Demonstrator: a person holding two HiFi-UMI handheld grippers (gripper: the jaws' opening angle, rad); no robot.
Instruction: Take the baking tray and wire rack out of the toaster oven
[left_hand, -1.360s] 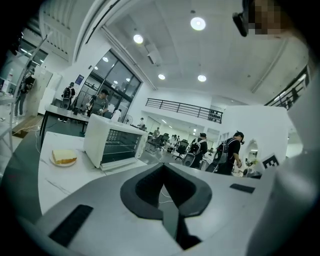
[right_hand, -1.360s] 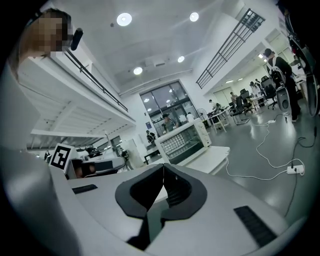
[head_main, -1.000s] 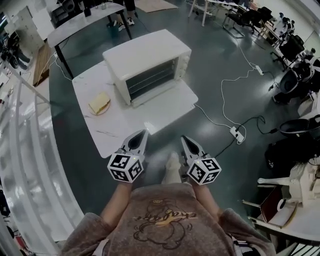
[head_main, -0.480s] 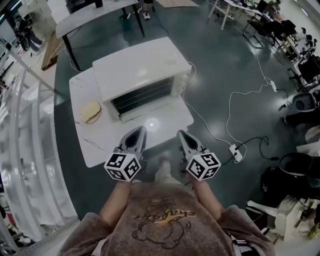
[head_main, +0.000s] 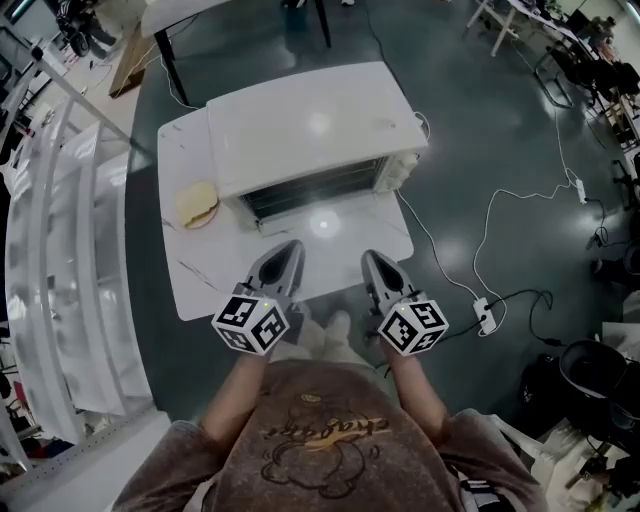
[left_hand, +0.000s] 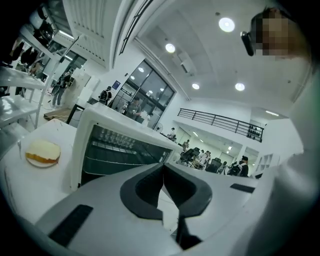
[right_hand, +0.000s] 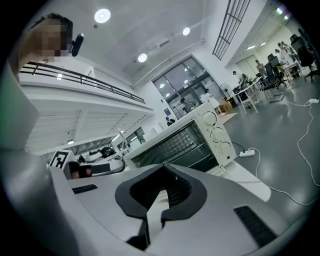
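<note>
A white toaster oven (head_main: 310, 135) stands on a small white table (head_main: 220, 270), its glass door (head_main: 315, 190) closed and facing me. Through the glass I make out wire racks (left_hand: 115, 150) inside; the baking tray cannot be told apart. My left gripper (head_main: 292, 247) hovers over the table's near edge, jaws shut and empty, pointing at the oven (left_hand: 120, 145). My right gripper (head_main: 370, 258) is beside it, also shut and empty, aimed at the oven's right half (right_hand: 185, 142) with its three knobs (right_hand: 220, 132).
A plate with a piece of bread (head_main: 197, 204) lies on the table left of the oven. A power cord (head_main: 450, 270) runs over the floor to a socket strip (head_main: 484, 315) at the right. White railings (head_main: 60, 250) run along the left.
The person has walked up to the table: the oven and table have drawn nearer in the head view, and both shut grippers now reach over the table's near edge.
</note>
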